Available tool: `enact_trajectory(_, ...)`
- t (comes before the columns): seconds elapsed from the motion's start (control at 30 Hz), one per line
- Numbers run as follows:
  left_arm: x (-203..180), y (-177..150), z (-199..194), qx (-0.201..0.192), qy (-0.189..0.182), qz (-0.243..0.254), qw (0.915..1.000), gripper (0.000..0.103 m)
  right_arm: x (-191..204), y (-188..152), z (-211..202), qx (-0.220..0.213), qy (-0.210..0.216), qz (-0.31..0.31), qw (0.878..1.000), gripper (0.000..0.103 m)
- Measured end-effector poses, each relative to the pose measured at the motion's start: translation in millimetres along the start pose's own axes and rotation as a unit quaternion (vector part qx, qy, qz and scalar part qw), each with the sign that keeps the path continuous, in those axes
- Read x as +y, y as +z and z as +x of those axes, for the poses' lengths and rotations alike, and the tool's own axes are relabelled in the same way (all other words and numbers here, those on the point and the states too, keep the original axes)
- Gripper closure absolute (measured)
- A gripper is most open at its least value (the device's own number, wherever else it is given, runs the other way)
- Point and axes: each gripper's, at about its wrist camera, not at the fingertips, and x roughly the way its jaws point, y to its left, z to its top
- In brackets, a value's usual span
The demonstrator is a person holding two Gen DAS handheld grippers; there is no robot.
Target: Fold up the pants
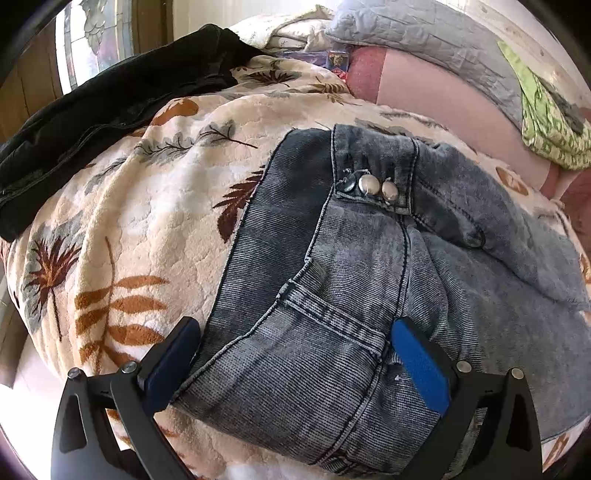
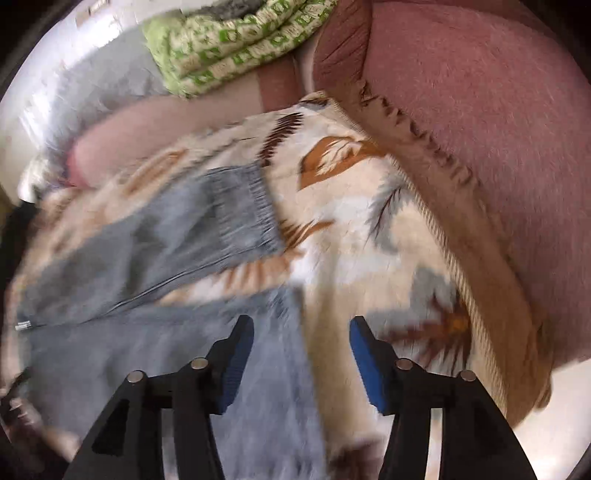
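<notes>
The jeans [image 1: 388, 258] lie spread on the leaf-patterned blanket [image 1: 140, 206] that covers the bed, waistband and its two metal buttons [image 1: 376, 186] turned up toward the far side, the hip and pocket seam nearest the left gripper [image 1: 295, 354]. In the right wrist view the legs run off to the left, one cuffed hem [image 2: 243, 210] resting on the blanket, though that picture is smeared with motion and the fine detail is lost.

The left gripper stands wide, its blue pads either side of the hip of the jeans without pinching it; the cloth between them looks slack. The right gripper [image 2: 301, 350] is also apart, about half spread, with the edge of a leg under the gap but nothing clamped that I can make out.

To my eye the fold is barely begun. To do it well, I would take the waistband at its outer edge with the left fingers, catching both layers, and the matching leg lower down with the right, then carry one leg over the other so the seams line up, keeping the cloth taut enough not to bunch on the soft blanket.

Beyond lie a black garment [image 1: 110, 99], a grey quilt [image 1: 424, 33], a green patterned cloth [image 2: 236, 40] and a pink sheet [image 2: 480, 110].
</notes>
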Motion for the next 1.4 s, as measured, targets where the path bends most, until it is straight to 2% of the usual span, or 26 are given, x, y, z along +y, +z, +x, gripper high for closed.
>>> enact_trajectory(0.1,2,0,-15,-0.031,-0.008,-0.008,0.9994,0.0,-5,-36,-5,0.049,0.029,0.002,0.998,0.043)
enact_trajectory(0.17,2,0,-27,-0.061,-0.01,-0.007,0.9981,0.0,-8,-64,9,0.09,0.036,-0.008,0.995,0.045)
enact_trajectory(0.2,1,1,-32,-0.072,-0.011,-0.006,0.9973,0.0,-7,-70,14,0.099,0.039,-0.012,0.994,0.065)
enact_trajectory(0.23,1,0,-37,-0.081,-0.015,-0.004,0.9966,0.0,-6,-78,24,0.113,0.037,-0.021,0.993,0.079)
enact_trajectory(0.3,-2,-1,-39,-0.073,-0.02,0.006,0.9971,0.0,4,-84,26,0.097,0.005,-0.061,0.993,0.08)
enact_trajectory(0.37,-6,-5,-39,-0.038,-0.007,0.022,0.999,0.0,19,-85,14,0.07,-0.026,-0.094,0.993,0.081)
enact_trajectory(0.4,-7,-10,-47,-0.034,-0.005,0.021,0.9992,0.0,28,-85,9,0.059,-0.044,-0.113,0.991,0.081)
enact_trajectory(0.47,-9,-20,-66,-0.066,-0.022,0.014,0.9975,0.0,41,-87,14,0.059,-0.074,-0.144,0.985,0.081)
enact_trajectory(0.5,-14,-26,-70,-0.078,-0.017,0.021,0.9965,0.0,43,-89,27,0.068,-0.093,-0.155,0.981,0.077)
enact_trajectory(0.53,-21,-30,-65,-0.07,0.004,0.037,0.9968,0.0,42,-88,37,0.079,-0.094,-0.154,0.98,0.072)
enact_trajectory(0.57,-29,-33,-48,-0.034,0.029,0.061,0.9972,0.0,39,-85,41,0.083,-0.087,-0.144,0.982,0.072)
enact_trajectory(0.6,-35,-40,-18,0.045,0.038,0.087,0.9944,0.0,32,-87,31,0.08,-0.084,-0.137,0.984,0.067)
enact_trajectory(0.63,-30,-43,-9,0.059,0.026,0.073,0.9953,0.0,31,-83,26,0.078,-0.085,-0.129,0.985,0.058)
enact_trajectory(0.67,-24,-40,-17,0.054,0.017,0.05,0.9972,0.0,29,-80,21,0.074,-0.083,-0.124,0.986,0.056)
enact_trajectory(0.7,-22,-35,-21,0.07,0.01,0.046,0.9964,0.0,29,-76,11,0.06,-0.08,-0.119,0.988,0.055)
enact_trajectory(0.73,-21,-30,-28,0.063,0.001,0.048,0.9969,0.0,31,-72,3,0.048,-0.08,-0.119,0.988,0.055)
enact_trajectory(0.8,-21,-16,-44,0.02,0.0,0.055,0.9983,0.0,36,-62,-11,0.021,-0.073,-0.116,0.99,0.05)
enact_trajectory(0.9,-20,13,-54,-0.01,-0.015,0.049,0.9987,0.0,49,-43,-21,-0.008,-0.009,-0.105,0.994,0.035)
enact_trajectory(0.97,-20,32,-56,-0.028,-0.019,0.042,0.9985,0.0,62,-37,-5,0.009,0.031,-0.111,0.993,0.03)
enact_trajectory(1.03,-23,60,-50,-0.036,-0.041,0.039,0.9978,0.0,66,-39,39,0.094,0.046,-0.122,0.987,0.029)
enact_trajectory(1.07,-23,72,-46,-0.034,-0.052,0.035,0.9975,0.0,63,-39,53,0.118,0.044,-0.12,0.985,0.029)
enact_trajectory(1.1,-24,87,-37,-0.03,-0.069,0.027,0.9968,0.0,60,-36,62,0.13,0.046,-0.111,0.984,0.03)
enact_trajectory(1.17,-22,120,-12,-0.008,-0.094,0.027,0.9951,0.0,57,-21,58,0.115,0.071,-0.092,0.986,0.03)
enact_trajectory(1.2,-23,134,0,0.003,-0.095,0.026,0.9952,0.0,54,-12,55,0.105,0.078,-0.086,0.988,0.03)
enact_trajectory(1.3,-28,182,46,0.062,-0.105,0.027,0.9922,0.0,51,39,52,0.068,0.085,-0.069,0.992,0.03)
enact_trajectory(1.4,-36,204,79,0.102,-0.111,0.009,0.9885,0.0,53,99,67,0.037,0.076,-0.058,0.995,0.029)
